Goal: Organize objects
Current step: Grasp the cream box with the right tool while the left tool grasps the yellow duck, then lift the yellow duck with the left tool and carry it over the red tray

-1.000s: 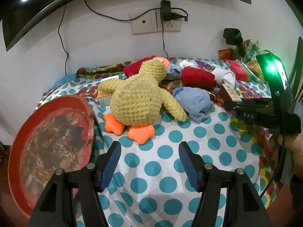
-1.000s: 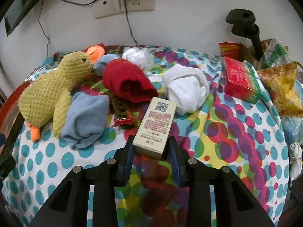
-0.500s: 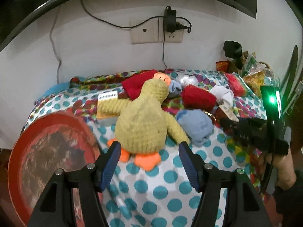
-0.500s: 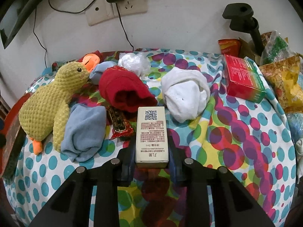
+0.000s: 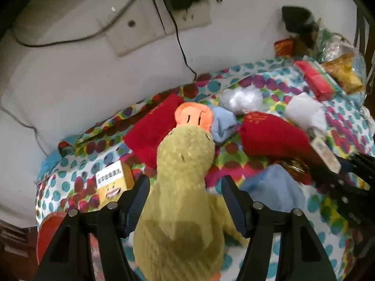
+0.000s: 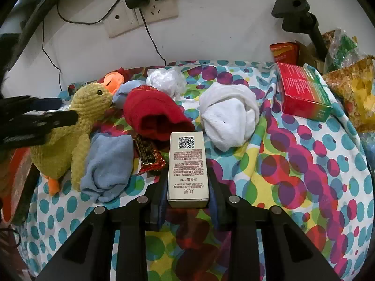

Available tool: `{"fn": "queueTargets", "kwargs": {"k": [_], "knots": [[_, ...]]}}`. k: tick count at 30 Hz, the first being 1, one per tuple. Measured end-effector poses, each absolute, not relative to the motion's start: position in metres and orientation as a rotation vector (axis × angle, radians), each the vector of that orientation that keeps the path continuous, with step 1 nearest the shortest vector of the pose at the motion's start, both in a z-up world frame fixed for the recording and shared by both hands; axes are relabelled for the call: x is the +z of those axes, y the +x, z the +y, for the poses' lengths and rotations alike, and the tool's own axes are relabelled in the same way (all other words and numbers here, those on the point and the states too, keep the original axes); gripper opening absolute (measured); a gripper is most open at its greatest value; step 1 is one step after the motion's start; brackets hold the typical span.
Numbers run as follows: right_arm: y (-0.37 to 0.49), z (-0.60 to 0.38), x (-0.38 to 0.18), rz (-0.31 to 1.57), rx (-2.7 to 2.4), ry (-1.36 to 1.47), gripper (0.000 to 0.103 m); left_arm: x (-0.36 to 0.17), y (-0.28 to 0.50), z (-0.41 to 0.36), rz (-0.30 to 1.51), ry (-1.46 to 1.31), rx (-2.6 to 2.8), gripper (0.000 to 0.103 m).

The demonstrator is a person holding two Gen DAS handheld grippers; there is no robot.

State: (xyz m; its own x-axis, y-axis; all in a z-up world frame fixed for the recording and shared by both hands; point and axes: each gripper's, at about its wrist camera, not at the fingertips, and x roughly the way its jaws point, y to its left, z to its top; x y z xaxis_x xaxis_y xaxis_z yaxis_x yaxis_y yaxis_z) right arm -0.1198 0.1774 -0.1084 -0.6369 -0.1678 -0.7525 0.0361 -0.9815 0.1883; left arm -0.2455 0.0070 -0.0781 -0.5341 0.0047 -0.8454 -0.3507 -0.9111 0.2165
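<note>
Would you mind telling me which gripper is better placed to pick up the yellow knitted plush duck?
Left. The left gripper is open with the yellow knitted plush duck between its fingers, while the right gripper is shut on the white rectangular carton.

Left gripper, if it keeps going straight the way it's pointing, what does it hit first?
Most likely the yellow plush duck: its body already sits between the open fingers of the left gripper, though depth is hard to judge.
</note>
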Motion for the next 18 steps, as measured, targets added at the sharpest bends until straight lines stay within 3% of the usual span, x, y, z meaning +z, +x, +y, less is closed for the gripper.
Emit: {"fn": "queueTargets", "kwargs": {"k": [4,10,11,13,18], "knots": [[-0.12,0.178,-0.108,-0.239,-2.733,1.281,0.028,-0.095,-0.266,0.004,0.573,-1.47,2.527,0.065],[-0.12,0.179,-0.108,-0.248,-2.728,1.28,0.029,-0.106,-0.269,0.002,0.479,-1.465,2.515,0.065],[-0.12,0.179,-0.108,-0.247,-2.729,1.281,0.029,-0.107,-0.268,0.002,0.478,-1.449,2.523,0.063],[-0.12,0.179,-0.108,-0.246,-2.729,1.281,0.029,-0.107,-0.267,0.005,0.515,-1.452,2.547,0.05],[-0.119,0.178,-0.108,-0.228,-2.732,1.285,0.029,-0.095,-0.263,-0.005,0.403,-1.451,2.576,0.045]]}}
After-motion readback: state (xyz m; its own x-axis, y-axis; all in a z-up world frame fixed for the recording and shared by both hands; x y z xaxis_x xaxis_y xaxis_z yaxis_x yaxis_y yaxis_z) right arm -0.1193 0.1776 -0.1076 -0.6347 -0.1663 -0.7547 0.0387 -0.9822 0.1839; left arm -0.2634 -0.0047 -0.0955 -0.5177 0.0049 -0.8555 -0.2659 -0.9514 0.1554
